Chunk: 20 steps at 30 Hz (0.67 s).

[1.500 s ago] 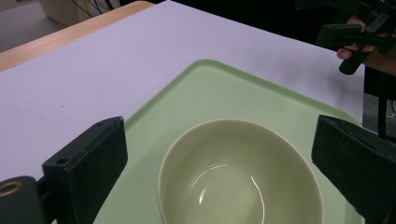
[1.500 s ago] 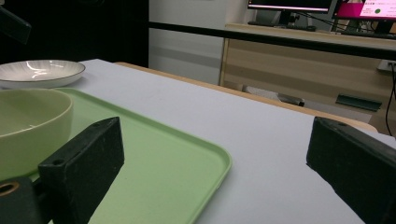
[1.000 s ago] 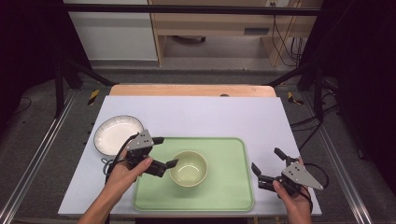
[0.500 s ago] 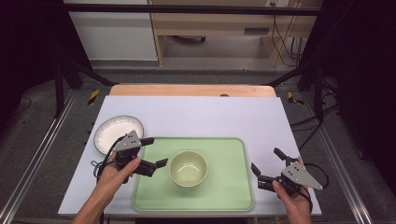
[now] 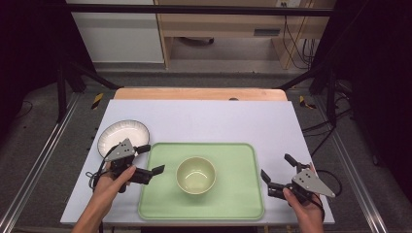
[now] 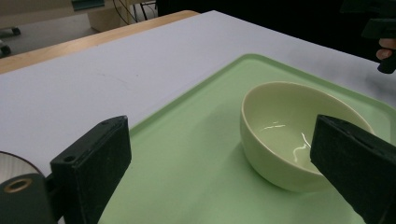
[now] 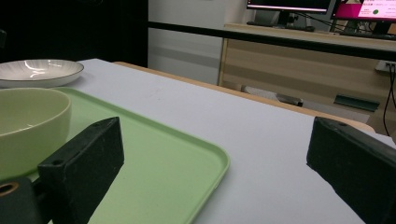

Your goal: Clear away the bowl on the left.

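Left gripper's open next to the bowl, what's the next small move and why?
Probably carry the left gripper toward the white plate. Its jaws are open and empty, the green bowl already sits on the tray, and the plate lies on the table beside it.

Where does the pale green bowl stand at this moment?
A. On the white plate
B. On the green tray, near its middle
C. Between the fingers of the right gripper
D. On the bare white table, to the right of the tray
B. In the high view the bowl sits near the middle of the green tray, apart from the white plate and from both open grippers.
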### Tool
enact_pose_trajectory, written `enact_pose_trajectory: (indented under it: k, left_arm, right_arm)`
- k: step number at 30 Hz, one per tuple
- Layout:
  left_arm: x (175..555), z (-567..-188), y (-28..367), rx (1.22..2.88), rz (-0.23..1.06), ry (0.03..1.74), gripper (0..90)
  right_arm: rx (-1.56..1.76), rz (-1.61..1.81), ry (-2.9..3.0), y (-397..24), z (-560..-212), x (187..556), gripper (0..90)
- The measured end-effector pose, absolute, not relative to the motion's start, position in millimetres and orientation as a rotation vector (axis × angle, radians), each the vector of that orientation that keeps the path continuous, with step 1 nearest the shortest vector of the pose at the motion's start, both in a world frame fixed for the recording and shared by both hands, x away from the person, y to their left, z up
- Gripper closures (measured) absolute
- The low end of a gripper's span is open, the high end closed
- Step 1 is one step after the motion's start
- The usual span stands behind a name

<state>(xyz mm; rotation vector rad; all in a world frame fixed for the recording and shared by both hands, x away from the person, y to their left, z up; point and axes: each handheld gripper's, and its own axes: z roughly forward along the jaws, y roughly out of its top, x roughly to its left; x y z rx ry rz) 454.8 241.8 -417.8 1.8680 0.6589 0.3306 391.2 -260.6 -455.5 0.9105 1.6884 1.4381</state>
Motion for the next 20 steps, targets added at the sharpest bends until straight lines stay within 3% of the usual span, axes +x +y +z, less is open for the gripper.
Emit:
enact_pose_trajectory:
  k: [20]
  left_arm:
    - [455.7,-440.0,311.3,1.762,0.42,0.814,5.8]
  right_arm:
    - [0.91,1.443,1.67,-264.9,-453.2,390.5,4.1]
